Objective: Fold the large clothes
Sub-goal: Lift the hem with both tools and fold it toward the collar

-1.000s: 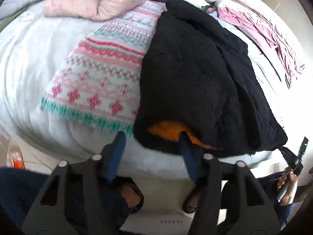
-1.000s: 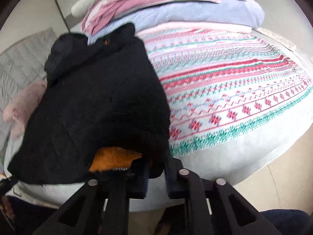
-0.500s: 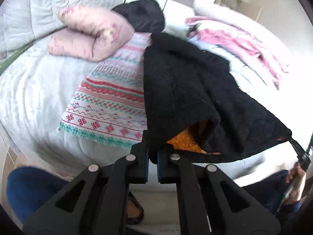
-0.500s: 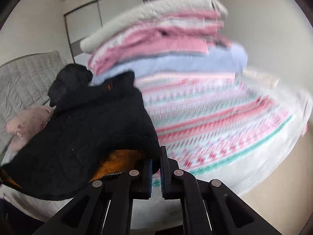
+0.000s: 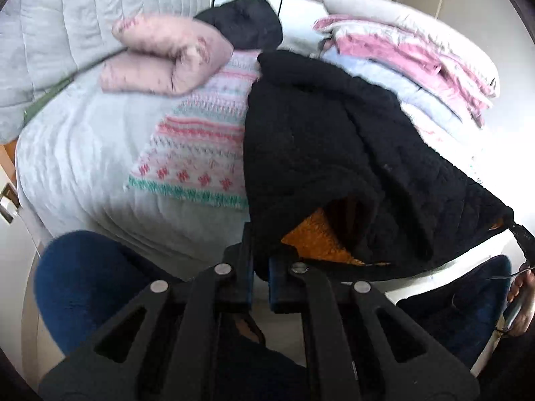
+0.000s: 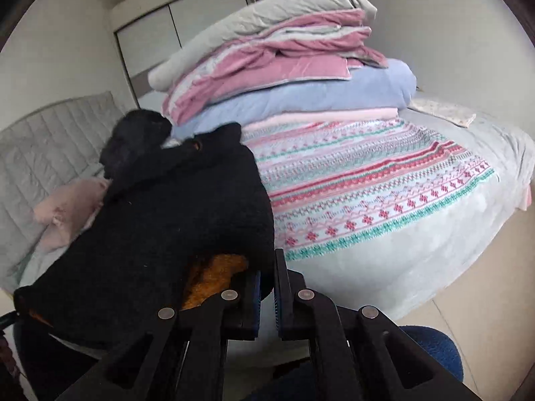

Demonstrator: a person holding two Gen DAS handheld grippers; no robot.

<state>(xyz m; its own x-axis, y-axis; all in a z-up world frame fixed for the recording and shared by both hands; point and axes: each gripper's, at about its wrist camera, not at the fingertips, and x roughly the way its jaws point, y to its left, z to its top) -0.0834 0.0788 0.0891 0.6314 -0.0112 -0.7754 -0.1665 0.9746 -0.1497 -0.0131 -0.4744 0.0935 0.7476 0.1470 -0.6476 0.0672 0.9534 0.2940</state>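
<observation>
Left hand-held gripper (image 5: 260, 260) pinched black coat (image 5: 334, 140) at one hem corner; right hand-held gripper (image 6: 266, 277) pinched opposite hem corner. Both pressed onto fabric, none spread. Hem was lifted off bed (image 5: 67, 153), orange lining (image 5: 314, 237) showing underneath. Collar end of coat lay on patterned blanket (image 6: 367, 193), anchoring it. Two-corner hold likely meant to keep hem straight for folding toward collar. Stacked quilts (image 6: 284, 67) sat beyond, well apart from grip.

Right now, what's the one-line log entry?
left tongs: shut on black quilted coat hem | right tongs: shut on hem | coat over patterned blanket
</observation>
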